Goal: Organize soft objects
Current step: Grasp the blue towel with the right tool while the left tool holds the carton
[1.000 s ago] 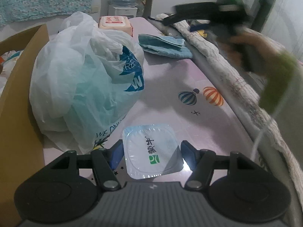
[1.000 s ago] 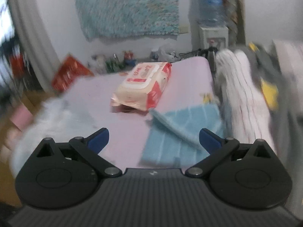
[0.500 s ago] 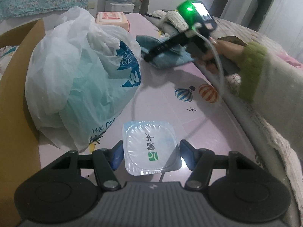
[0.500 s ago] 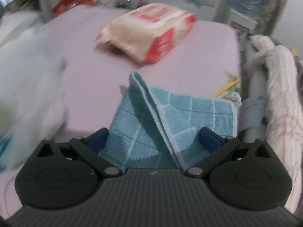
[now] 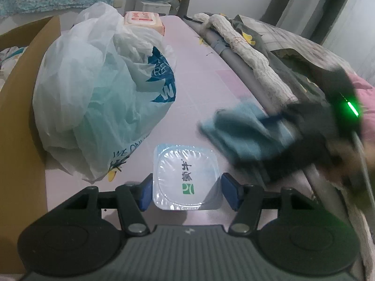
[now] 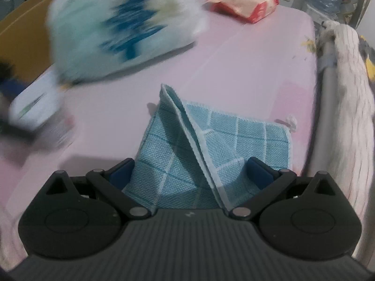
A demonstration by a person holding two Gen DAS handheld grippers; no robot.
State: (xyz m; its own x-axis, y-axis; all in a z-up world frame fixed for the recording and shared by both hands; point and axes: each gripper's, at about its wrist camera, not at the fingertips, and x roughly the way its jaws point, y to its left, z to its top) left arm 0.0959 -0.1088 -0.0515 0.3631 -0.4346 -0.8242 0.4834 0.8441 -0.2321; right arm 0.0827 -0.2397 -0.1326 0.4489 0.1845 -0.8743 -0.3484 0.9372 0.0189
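1. Soft things are lying about on a pink table (image 5: 206, 70), and the largest container is sitting along its left edge: a brown cardboard box (image 5: 21, 107). Something pale is showing inside it at the far end, but I cannot tell what.
2. Leaning against the box wall is a white plastic bag (image 5: 98, 93) with blue print, knotted loosely at the top and bulging with pale green, soft-looking stuff; exactly what is filling it is not clear.
3. Lying at the far end of the table, behind the bag, is a red-and-cream pack of wipes (image 6: 243, 0).
4. Hanging folded in the right gripper (image 6: 189, 173) is a blue checked cloth (image 6: 187, 145). It is lying between both blue pads with its free end trailing on the table beside the grey rail; the jaws are standing fairly wide around the bunched fabric, gripping it. From the left wrist view the cloth and that gripper are showing as a blur near the table's right edge.
5. Standing on the table between the pads of the left gripper (image 5: 185, 190) is a sealed yogurt cup (image 5: 185, 178), its foil lid carrying a green logo. The left pad is touching the cup's rim, the right one is just beside it, and the jaws are half open and easing inward.
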